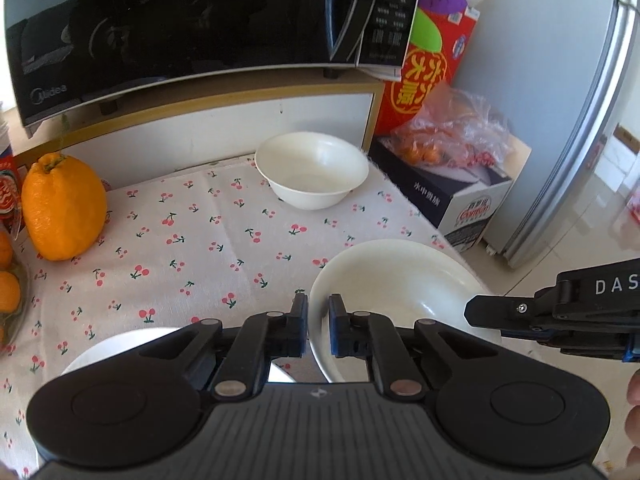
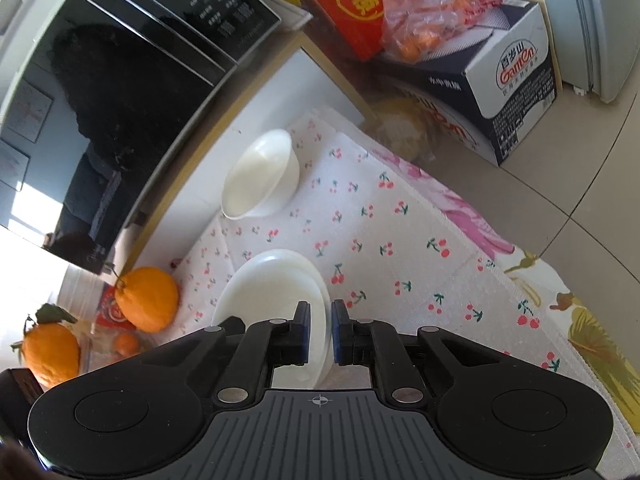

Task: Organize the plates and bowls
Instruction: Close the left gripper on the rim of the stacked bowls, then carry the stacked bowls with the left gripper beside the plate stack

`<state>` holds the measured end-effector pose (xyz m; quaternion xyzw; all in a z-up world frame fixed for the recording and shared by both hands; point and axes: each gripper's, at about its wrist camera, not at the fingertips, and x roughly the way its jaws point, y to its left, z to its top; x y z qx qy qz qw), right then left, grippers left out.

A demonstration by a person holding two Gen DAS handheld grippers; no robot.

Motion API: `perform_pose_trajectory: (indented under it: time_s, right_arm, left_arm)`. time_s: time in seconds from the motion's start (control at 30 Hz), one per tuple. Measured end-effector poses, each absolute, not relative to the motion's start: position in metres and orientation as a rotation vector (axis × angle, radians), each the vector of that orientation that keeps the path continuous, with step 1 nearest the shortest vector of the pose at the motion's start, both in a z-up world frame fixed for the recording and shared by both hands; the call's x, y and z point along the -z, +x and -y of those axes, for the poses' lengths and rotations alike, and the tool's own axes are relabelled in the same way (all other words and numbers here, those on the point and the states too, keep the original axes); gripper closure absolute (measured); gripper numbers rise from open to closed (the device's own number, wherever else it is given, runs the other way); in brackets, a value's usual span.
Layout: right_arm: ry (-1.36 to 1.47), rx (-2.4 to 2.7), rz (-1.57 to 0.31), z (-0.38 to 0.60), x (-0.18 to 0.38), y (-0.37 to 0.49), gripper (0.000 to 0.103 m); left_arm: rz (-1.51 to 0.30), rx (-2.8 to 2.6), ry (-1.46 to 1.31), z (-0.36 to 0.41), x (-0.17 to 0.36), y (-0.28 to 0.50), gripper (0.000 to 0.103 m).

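Hiding plate (image 1: pixel 120 346) bottom, probably plate, left tongs (image 1: pixel 318 328)

Black left gripper (image 1: pixel 318 326), blue pads, ribbed grey base

A black microwave (image 1: pixel 168 28) fills the top of the left wrist view from ten to twelve o'clock, standing on a white cabinet (image 1: pixel 224 120) behind the cherry-print cloth (image 1: pixel 200 248). A big orange (image 1: pixel 62 206) sits on the cloth at nine o'clock. At two o'clock a red box (image 1: pixel 430 76) stands beside a plastic bag of fruit (image 1: pixel 452 132) lying on a dark carton (image 1: pixel 444 196), with a fridge (image 1: pixel 580 128) at three o'clock.
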<state>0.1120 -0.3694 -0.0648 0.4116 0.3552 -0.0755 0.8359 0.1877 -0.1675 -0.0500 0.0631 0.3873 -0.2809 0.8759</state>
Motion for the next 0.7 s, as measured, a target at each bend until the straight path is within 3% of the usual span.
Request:
perform_pose_trajectory:
  time_s: [0.7]
  right_arm:
    - [0.845, 0.046, -0.679, 0.361, 0.005, 0.05, 0.091]
  left_arm:
    - [-0.828, 0.501, 0.012, 0.137, 0.003, 0.11, 0.095]
